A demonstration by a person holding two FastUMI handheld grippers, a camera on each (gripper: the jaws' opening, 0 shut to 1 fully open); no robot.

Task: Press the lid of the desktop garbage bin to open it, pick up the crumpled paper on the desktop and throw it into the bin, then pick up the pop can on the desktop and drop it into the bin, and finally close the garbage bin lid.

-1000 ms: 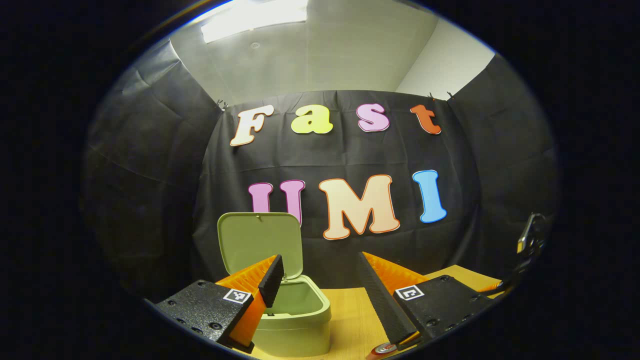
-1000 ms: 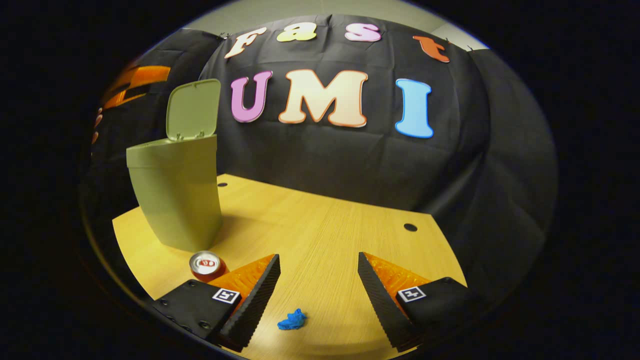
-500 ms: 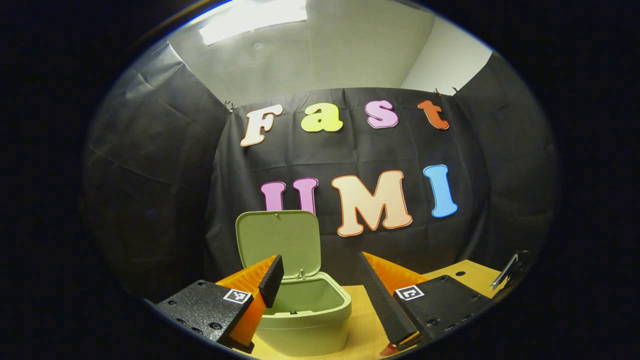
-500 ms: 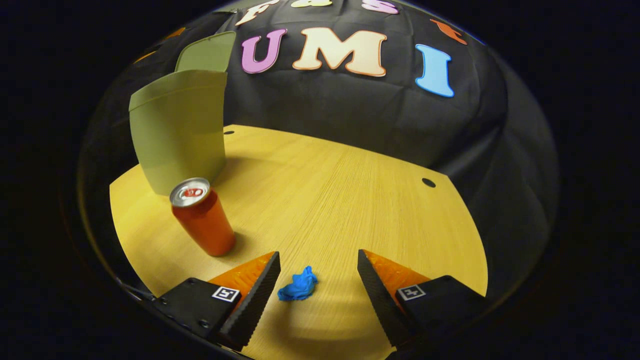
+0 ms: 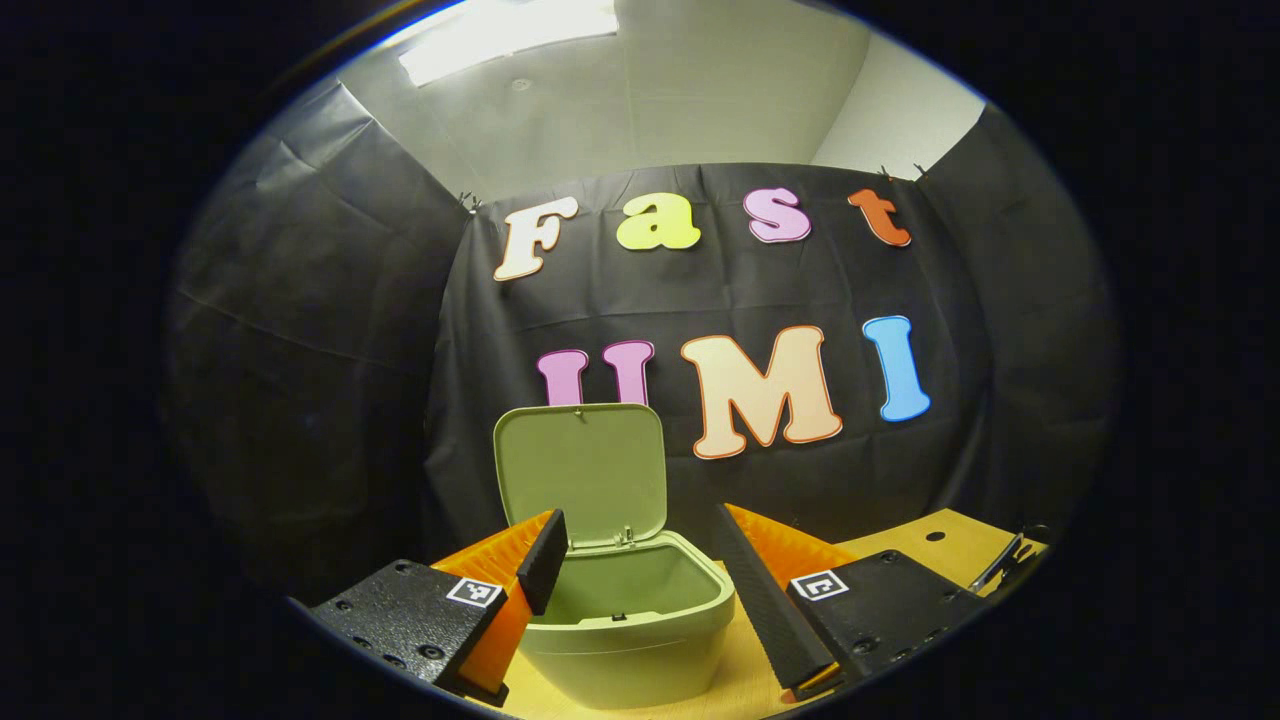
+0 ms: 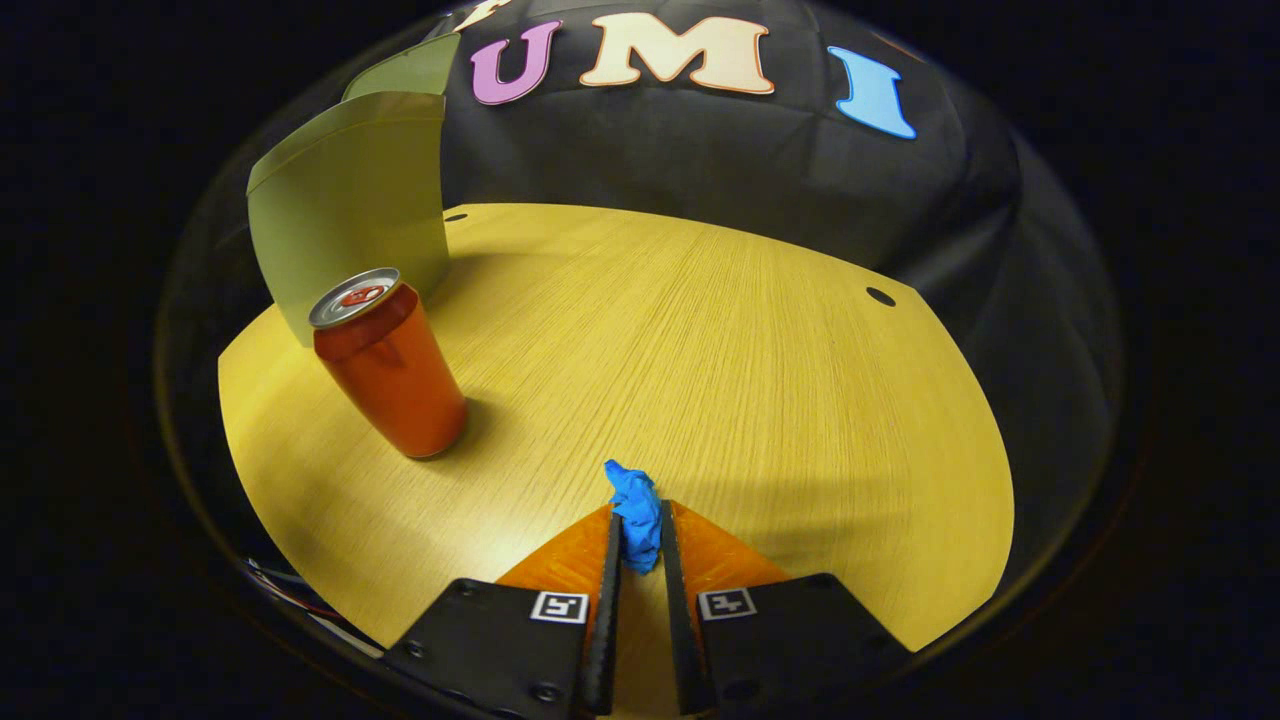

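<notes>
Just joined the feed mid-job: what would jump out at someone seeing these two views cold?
First, the right gripper low on the wooden desktop, its fingers closed on the small blue crumpled paper. Next, the orange-red pop can standing upright to the left, in front of the green garbage bin. In the left gripper view, the bin's lid stands open, with the left gripper open just in front of it.

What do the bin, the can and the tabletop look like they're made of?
Bin: likely matte plastic, with smooth, evenly green moulded walls and a thin hinged lid.
Can: apparently metal, with a shiny silver top, a pull tab and a glossy coated body.
Tabletop: wood or wood-look laminate, with fine straight grain lines and a low sheen.
</notes>
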